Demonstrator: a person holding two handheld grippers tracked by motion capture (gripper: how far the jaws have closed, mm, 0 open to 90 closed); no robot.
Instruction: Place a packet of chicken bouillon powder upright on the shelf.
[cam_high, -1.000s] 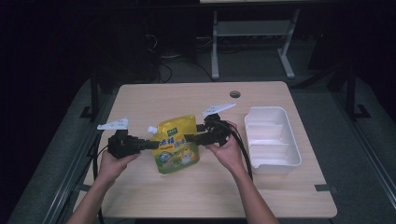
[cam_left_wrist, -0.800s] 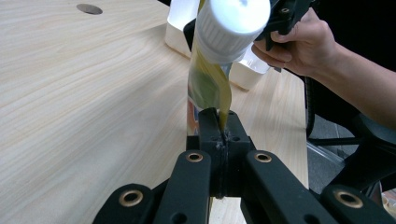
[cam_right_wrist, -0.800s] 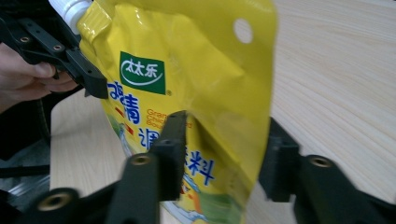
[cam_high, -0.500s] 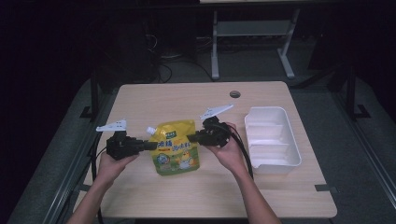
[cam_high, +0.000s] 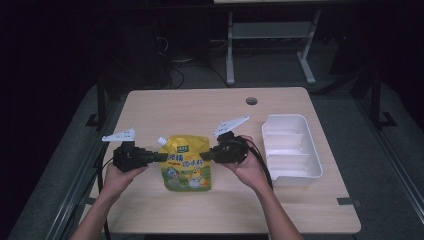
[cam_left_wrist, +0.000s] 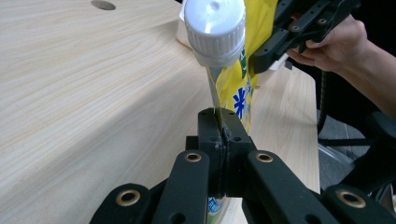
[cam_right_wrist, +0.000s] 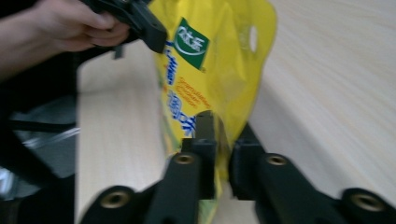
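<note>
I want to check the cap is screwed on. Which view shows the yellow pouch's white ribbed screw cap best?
The left gripper view: the white ribbed screw cap is close and sharp above the jaws. In the high view it is a tiny white corner on the yellow pouch.

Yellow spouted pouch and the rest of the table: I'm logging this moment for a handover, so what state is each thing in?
Yellow plastic stand-up pouch: held by both side edges, upright.
White ribbed screw cap: on the spout.
White plastic compartment tray: empty, on the table to the right of the pouch.
Left tongs: shut on the pouch edge.
Right tongs: closed on the opposite edge.
</note>
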